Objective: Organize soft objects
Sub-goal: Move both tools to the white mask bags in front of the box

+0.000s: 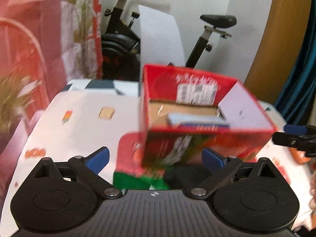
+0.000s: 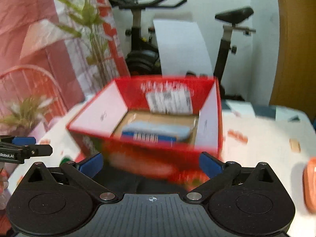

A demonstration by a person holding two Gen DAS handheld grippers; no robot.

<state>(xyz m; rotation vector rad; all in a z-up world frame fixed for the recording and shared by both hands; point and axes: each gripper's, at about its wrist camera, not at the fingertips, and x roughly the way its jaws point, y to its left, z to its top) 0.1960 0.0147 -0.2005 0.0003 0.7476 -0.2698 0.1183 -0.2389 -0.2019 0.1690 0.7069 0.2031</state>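
Both tongs are gaping wide, gripping nothing; the red box [image 1: 199,106] is sitting on the tabletop [image 1: 79,122], a blue packet [image 2: 156,132] inside; only the right view is showing an orange object [image 2: 310,185].

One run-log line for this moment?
left gripper: open, empty | right gripper: open, empty | red box: open, blue pack inside

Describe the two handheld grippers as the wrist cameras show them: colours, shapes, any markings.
The left gripper and right gripper look alike: black bodies with two round housings, angled black linkage arms on silver pivot pins, a ribbed grey centre plate bearing a small crosshair mark, and blue finger pads. In the right wrist view, the left gripper's side carries white lettering, only partly readable. No cables or sleeves are visible.
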